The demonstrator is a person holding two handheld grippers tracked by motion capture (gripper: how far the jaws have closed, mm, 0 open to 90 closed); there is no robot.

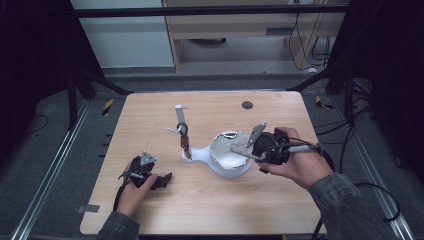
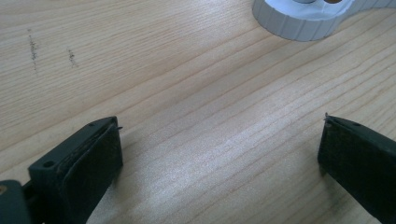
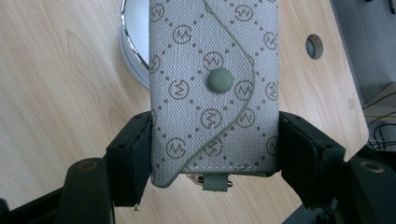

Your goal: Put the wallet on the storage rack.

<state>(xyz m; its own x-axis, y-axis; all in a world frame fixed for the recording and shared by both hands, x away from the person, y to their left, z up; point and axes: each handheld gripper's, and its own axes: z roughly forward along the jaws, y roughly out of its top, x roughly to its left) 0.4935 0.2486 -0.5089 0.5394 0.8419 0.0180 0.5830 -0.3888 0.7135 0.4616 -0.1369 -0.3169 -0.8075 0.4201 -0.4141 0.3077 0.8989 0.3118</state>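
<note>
Grey woven-fabric key pouch [image 3: 213, 88], patterned with circled monograms and dots and fastened by a round grey snap button, sits clamped between the two black jaws of your right gripper [image 3: 214, 149]; the pads press on its two long sides. In the high view you hold the pouch [image 1: 243, 143] over the 3 o'clock rim of the white round bowl [image 1: 226, 161], which stands just right of the table's centre. That bowl belongs to a white stand whose neck runs out toward 9 o'clock to a small base carrying an upright holder [image 1: 182, 131]. Your left gripper [image 1: 161, 181] rests low on the light wooden table [image 1: 200, 210] at about 8 o'clock from the bowl, well apart from it. Its jaws stand wide apart with only bare wood between them. A small dark round disc [image 1: 247, 105] lies on the table at 12 o'clock from the bowl.
</note>
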